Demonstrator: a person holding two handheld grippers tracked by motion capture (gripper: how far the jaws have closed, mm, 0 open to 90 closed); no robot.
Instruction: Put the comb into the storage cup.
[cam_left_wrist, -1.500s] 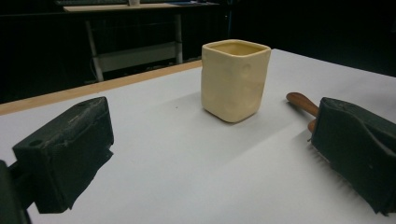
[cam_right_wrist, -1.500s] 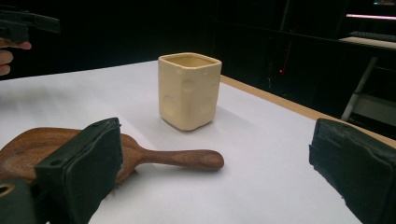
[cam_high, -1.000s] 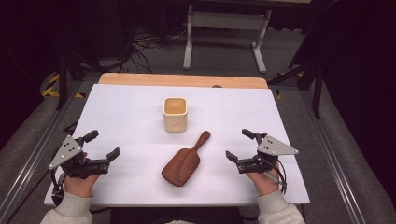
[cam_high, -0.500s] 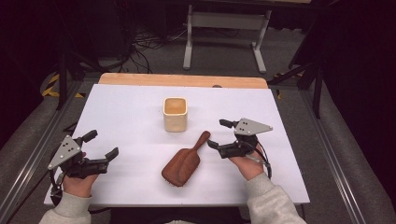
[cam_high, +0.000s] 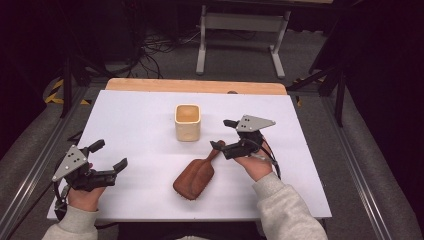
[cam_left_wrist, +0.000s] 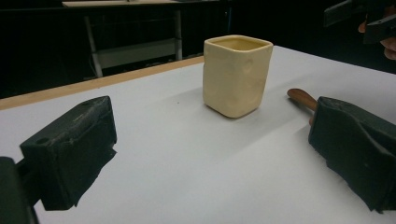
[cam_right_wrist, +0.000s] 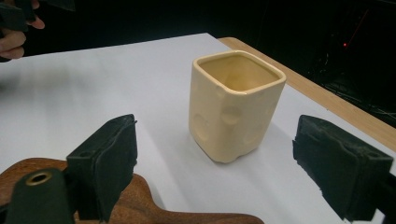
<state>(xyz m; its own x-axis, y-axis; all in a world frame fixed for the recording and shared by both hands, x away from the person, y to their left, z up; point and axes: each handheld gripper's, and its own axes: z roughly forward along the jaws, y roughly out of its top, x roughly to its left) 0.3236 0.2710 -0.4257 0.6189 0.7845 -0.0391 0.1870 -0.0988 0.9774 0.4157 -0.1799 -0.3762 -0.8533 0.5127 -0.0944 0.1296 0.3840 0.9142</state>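
On the white bench (cam_high: 140, 115) I saw a brown wooden paddle brush (cam_high: 196, 176) lying near the middle, its long axis diagonal, handle pointing up-right toward my right hand-held gripper (cam_high: 224, 134), jaws apart just above it. A cream square ceramic cup (cam_high: 187, 122) stood upright beyond. My left hand-held gripper (cam_high: 107, 155) hovered spread wide, well apart.

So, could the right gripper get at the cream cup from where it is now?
Probably yes: the right gripper is open, the cream cup stands between its spread fingers farther ahead, and bare table lies between; the wooden brush sits below.
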